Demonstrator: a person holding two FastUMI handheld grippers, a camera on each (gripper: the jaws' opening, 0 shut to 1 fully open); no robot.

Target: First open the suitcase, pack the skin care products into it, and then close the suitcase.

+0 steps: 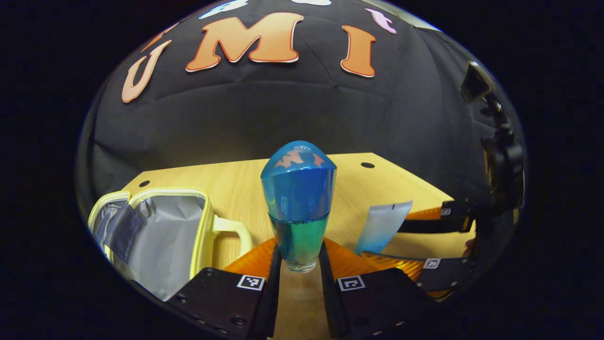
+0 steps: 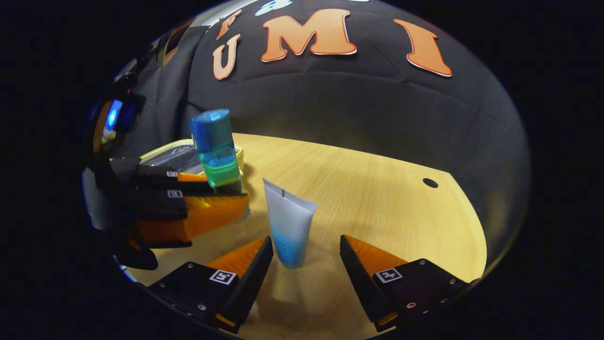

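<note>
Wooden bench [image 2: 377, 189] is carrying everything: I am clamping my left hand-held gripper [image 1: 300, 264] on the upright blue bottle [image 1: 298, 203], beside the open yellow suitcase [image 1: 155, 236], while my right hand-held gripper [image 2: 306, 257] is standing apart around the white tube [image 2: 288, 229].

light: dim, warm | table [image 2: 377, 189]: brightest | edges: strong fisheye bending | focus: sharp

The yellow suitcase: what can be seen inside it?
The yellow suitcase lies open, showing grey lining and a darker fabric flap; no product is visible inside. Its lower part is cut off, so that stays unknown.
</note>
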